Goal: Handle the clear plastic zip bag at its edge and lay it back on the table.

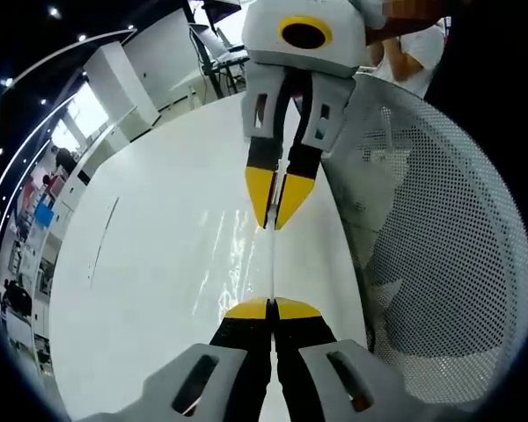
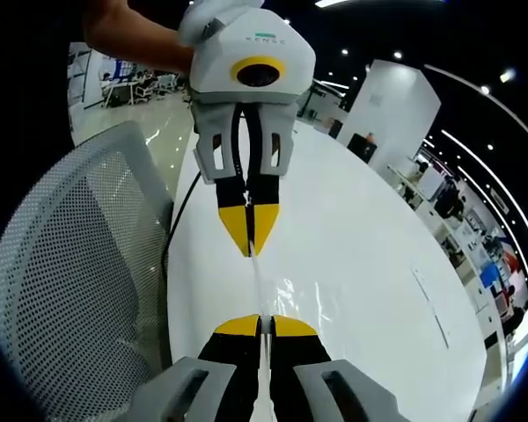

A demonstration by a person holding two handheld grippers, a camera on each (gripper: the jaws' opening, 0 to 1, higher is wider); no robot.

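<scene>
Left tool (image 1: 272, 308) jaws closed on the clear zip bag (image 1: 272, 264) edge; right tool (image 2: 260, 325) pinches the opposite edge, bag stretched between them above the white bench (image 1: 158, 246).

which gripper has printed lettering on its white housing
The left gripper, seen across the clear zip bag in the right gripper view; the right gripper's housing looks plain.

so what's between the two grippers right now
The clear bag's edge, pulled taut. In the left gripper view it runs from the left gripper to the right gripper, both with jaws shut on it, above the white table.
</scene>
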